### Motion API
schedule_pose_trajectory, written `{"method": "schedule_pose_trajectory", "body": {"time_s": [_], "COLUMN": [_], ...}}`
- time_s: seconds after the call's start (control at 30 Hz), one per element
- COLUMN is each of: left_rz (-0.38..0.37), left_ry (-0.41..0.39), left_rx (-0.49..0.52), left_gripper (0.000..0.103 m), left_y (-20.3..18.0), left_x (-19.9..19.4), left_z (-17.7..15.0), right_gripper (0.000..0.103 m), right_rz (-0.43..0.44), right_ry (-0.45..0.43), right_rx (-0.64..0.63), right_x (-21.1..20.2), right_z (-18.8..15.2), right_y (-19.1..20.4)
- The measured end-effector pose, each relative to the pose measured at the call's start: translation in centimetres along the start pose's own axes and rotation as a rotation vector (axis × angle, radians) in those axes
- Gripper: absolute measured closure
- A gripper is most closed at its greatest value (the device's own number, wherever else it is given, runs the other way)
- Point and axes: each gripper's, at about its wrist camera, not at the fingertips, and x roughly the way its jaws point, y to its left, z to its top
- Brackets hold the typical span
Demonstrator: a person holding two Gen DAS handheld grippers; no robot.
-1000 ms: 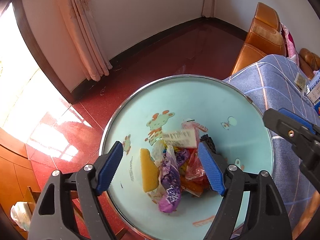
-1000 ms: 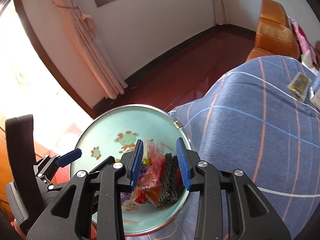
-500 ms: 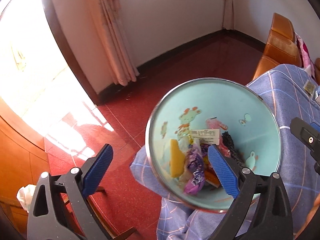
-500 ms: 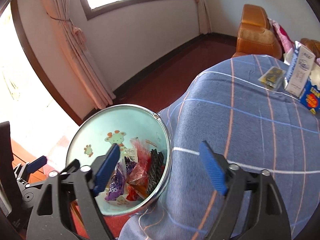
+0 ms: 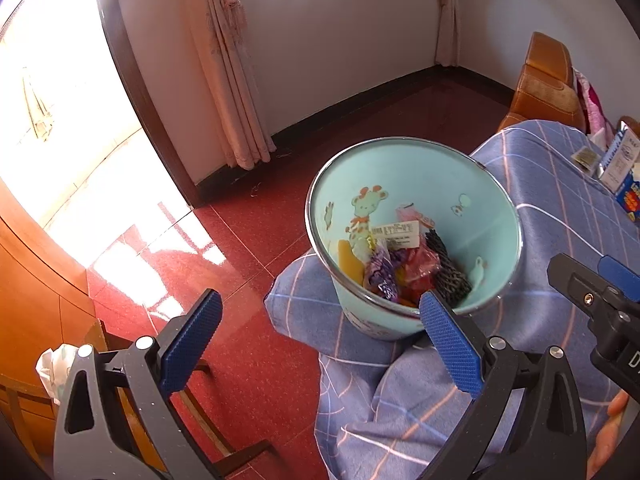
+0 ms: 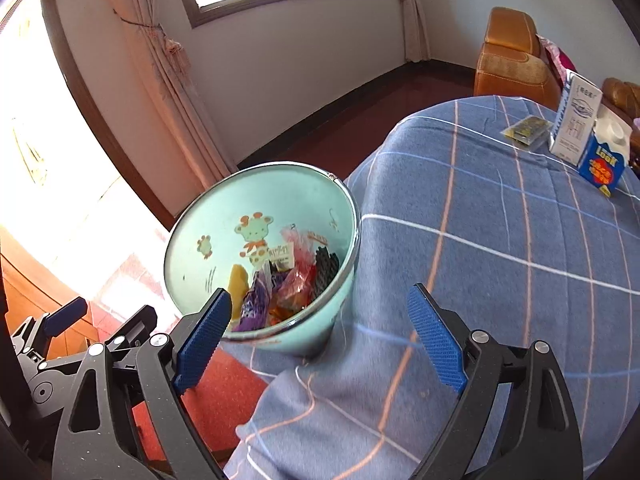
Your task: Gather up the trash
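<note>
A pale turquoise metal bin with a silver rim and cartoon giraffe print (image 5: pixel 472 184) is seen at the edge of a table draped in a blue plaid cloth with pink and white lines (image 6: pixel 500 248), the cloth bunched around its base. Inside the bin a heap of trash is held: a purple crinkled wrapper (image 5: pixel 380 276), a red plastic wrapper (image 5: pixel 416 268), a black foam net sleeve (image 5: pixel 446 270), a yellow piece (image 5: pixel 347 265) and a white printed label (image 5: pixel 396 234).

The left gripper (image 5: pixel 320 344) is held released, its blue pads spread wide and empty, just in front of the bin. The right gripper (image 6: pixel 322 338) is likewise spread apart, nothing grasped. A blue and white carton (image 6: pixel 602 156) and a small dark packet (image 6: pixel 527 129) are seen standing well apart on the far side of the cloth.
</note>
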Motion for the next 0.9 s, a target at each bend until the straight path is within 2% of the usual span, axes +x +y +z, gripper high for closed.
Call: {"method": "schedule_pose_trajectory", "body": {"time_s": [0.3, 0.4, 0.53, 0.7, 0.9], "left_rz": [-0.019, -0.018, 0.013, 0.061, 0.098], "left_ry": [-0.013, -0.049, -0.189, -0.384, -0.522], "left_rx": [-0.010, -0.032, -0.037, -0.023, -0.018], "left_gripper": [0.006, 0.006, 0.006, 0.006, 0.006], "left_y": [-0.2, -0.1, 0.0, 0.2, 0.4], "left_x": [-3.5, -5.2, -9.1, -14.2, -17.6], "left_z": [-2.6, -2.6, -1.8, -1.5, -1.4], "right_gripper": [0.013, 0.013, 0.013, 0.012, 0.010], "right_rz": [-0.011, -0.020, -0.011, -0.008, -0.016], "right_ry": [-0.077, -0.111, -0.201, -0.395, -0.604], "right_rx": [0.004, 0.009, 0.004, -0.007, -0.027], "right_x": [-5.4, -7.2, -10.2, -15.0, -19.1], "right_z": [-1.3, -1.7, -1.8, -1.7, -2.2], "right_y": [-0.2, -0.3, -0.2, 0.5, 1.3]}}
